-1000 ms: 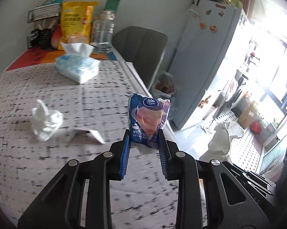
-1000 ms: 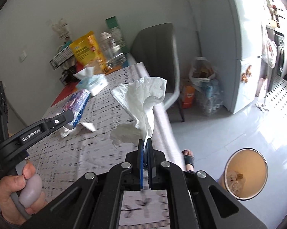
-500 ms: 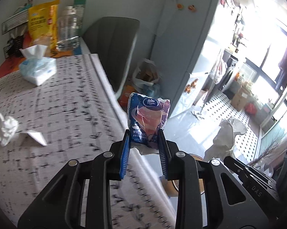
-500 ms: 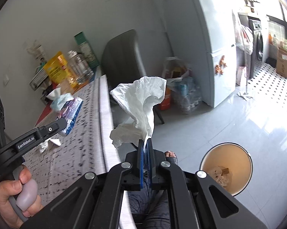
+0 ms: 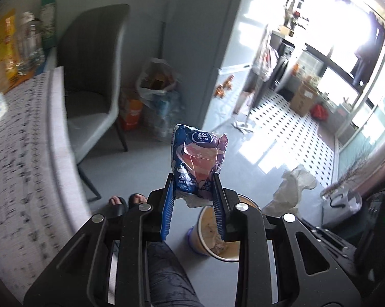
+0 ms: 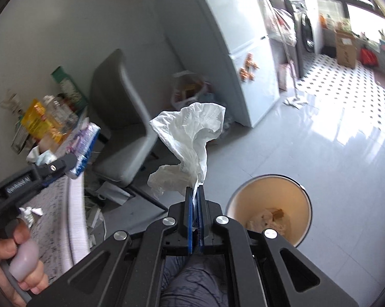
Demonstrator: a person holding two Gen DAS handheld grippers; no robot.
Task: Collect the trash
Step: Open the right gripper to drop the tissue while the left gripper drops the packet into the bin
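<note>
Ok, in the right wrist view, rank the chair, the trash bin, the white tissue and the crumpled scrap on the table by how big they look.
1. Chair
2. Trash bin and white tissue: they look alike; the tissue sits close to the camera in the right claw, so no ranking between them.
3. Crumpled scrap

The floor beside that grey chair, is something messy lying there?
Yes. Scraps of white paper litter lie scattered on the floor beside the grey chair, below the table edge, though the bin stands nearby.
</note>
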